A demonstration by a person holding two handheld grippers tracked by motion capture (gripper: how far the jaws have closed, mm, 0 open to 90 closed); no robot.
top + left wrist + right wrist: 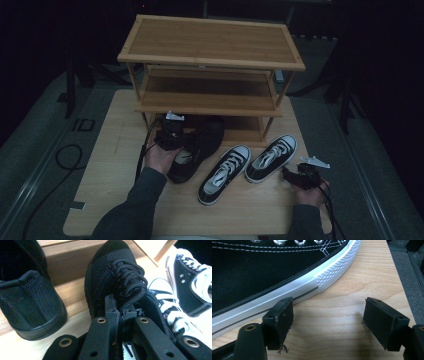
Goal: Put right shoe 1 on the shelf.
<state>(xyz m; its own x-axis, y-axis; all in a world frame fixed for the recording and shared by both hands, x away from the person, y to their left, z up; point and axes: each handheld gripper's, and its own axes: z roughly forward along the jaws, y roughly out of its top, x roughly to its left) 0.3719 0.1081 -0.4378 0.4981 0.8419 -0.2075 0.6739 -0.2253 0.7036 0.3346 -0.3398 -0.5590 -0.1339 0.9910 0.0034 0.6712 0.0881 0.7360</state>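
Black knit shoe apparently pinched at tongue by left tongs.

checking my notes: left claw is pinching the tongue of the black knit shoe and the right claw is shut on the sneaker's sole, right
Not quite. The right claw is open: in the right gripper view its jaws stand apart over bare table beside the sneaker's white sole, gripping nothing. The left claw is indeed pinched on the black knit shoe at its tongue and laces.

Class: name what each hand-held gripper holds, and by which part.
Left hand-held gripper pinches the black knit shoe by its tongue and laces. Right hand-held gripper is open and holds nothing.
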